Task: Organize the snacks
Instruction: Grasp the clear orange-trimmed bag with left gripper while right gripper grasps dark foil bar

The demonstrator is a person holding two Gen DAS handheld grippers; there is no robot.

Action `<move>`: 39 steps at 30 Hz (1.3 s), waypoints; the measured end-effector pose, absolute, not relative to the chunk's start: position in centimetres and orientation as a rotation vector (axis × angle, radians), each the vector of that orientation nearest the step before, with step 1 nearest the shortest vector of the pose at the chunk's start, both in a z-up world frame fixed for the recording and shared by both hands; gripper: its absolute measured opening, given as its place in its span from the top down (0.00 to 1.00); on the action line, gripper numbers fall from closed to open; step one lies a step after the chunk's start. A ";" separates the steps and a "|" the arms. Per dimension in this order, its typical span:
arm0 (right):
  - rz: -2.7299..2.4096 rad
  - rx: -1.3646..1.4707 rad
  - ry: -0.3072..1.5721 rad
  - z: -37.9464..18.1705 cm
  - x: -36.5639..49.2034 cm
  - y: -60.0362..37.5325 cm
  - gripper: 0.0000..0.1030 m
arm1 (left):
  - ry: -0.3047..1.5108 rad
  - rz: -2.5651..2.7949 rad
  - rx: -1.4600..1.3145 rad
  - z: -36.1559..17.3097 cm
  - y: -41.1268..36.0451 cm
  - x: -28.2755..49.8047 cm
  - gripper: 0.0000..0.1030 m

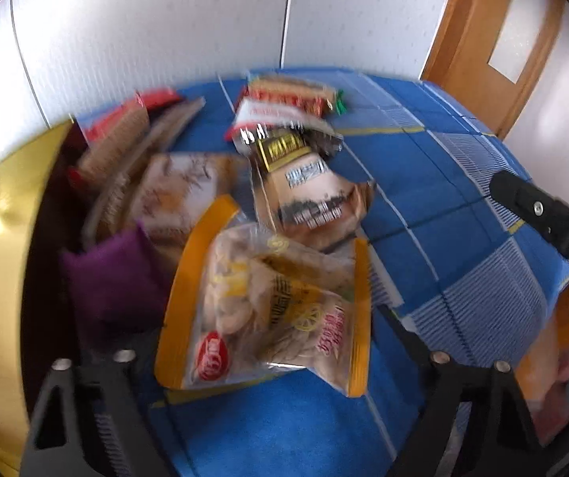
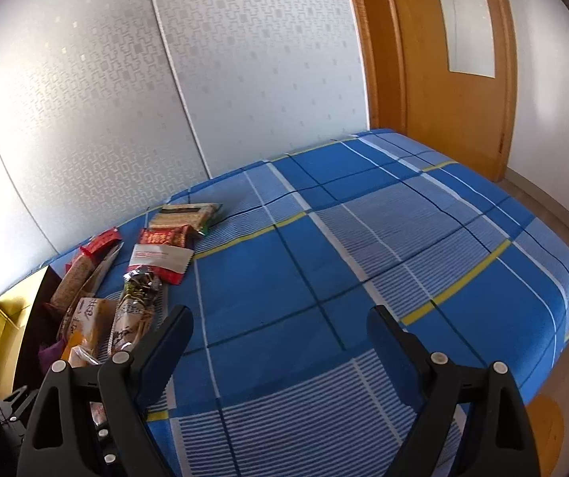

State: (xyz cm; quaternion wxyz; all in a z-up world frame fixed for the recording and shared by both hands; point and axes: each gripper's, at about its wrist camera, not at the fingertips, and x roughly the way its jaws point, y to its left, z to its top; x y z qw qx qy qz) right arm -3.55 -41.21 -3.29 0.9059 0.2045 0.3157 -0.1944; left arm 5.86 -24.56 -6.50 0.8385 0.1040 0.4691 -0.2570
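Your left gripper (image 1: 268, 361) hangs over the near end of the snack pile with its jaws spread apart, and a clear packet with orange side seams (image 1: 272, 310) lies between them on the blue plaid bed (image 1: 463, 238). The view there is blurred, and you cannot tell whether either pad touches the packet; it looks to be resting on the cover, not lifted.

Just beyond that packet lies a tan paper-look packet (image 1: 316, 194), and farther still a red and white packet (image 1: 280, 107) near the wall. To the left of them a purple pouch (image 1: 113, 278) and several brown and red wrappers lean together against the dark inner side of a gold box (image 1: 2, 238) at the left edge of the bed.

Your right gripper (image 2: 280, 322) is released, jaws wide with nothing between them, over a bare stretch of the bed to the right of the snacks. From its camera the pile runs along the left side, with a green-edged cracker packet (image 2: 187, 214) lying farthest out. A wooden door (image 2: 455, 79) stands beyond the far right corner of the bed.
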 end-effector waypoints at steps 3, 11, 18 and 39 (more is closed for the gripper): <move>-0.380 0.396 0.654 -3.2 -3.0 -40.5 0.12 | 0.958 -0.563 0.208 -6.5 -24.2 5.7 0.34; -0.268 0.370 0.680 -3.3 -0.8 -38.5 0.28 | 0.942 -0.603 0.168 -5.8 -21.4 3.7 0.59; -0.098 0.396 0.769 -4.1 4.1 -36.6 0.35 | 0.905 -0.595 0.187 -5.8 -20.1 1.9 0.58; -0.162 0.203 0.834 -4.9 4.6 -35.0 0.70 | 0.879 -0.562 0.221 -6.5 -20.8 3.0 0.24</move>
